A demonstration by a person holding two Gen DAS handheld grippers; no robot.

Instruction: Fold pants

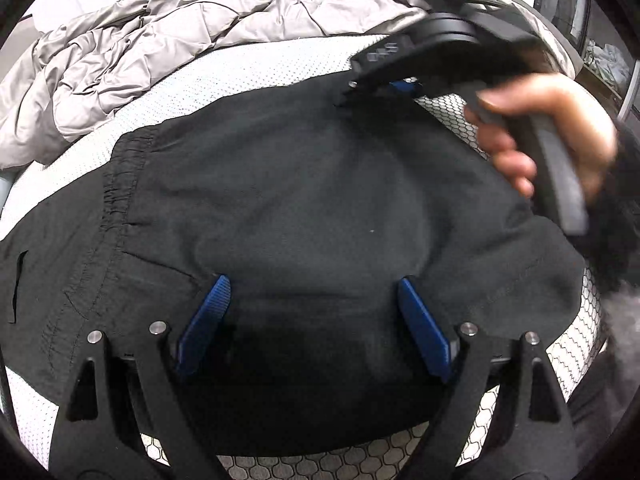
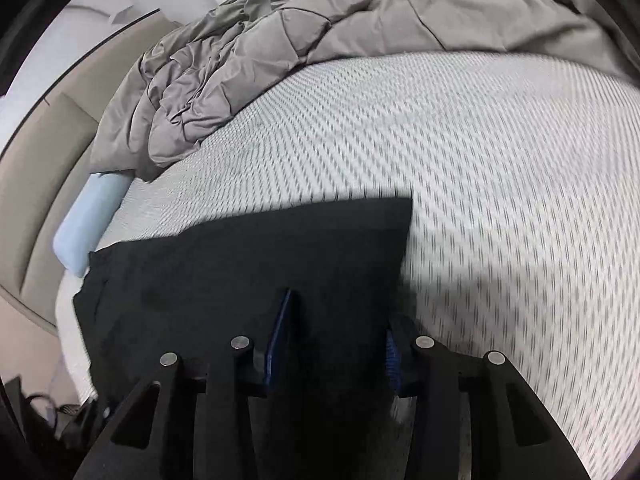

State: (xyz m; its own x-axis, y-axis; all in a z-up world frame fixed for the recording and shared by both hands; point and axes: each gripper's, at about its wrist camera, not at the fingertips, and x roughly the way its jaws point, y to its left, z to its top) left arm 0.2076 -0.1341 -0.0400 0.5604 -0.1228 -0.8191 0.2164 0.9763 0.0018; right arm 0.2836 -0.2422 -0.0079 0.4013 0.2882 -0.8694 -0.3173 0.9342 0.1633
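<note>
Black pants lie spread on the mattress, with the elastic waistband at the left. My left gripper stands wide open, its blue fingertips resting on the cloth near the front edge with nothing pinched. In the left wrist view my right gripper, held by a blurred hand, sits at the far edge of the pants. In the right wrist view my right gripper has its jaws partly apart over the black cloth. A square corner of the pants lies flat ahead.
A crumpled grey quilt is heaped along the far side of the patterned mattress. A pale blue pillow lies at the mattress's left edge beside a beige wall. Cables and dark gear sit low at the left.
</note>
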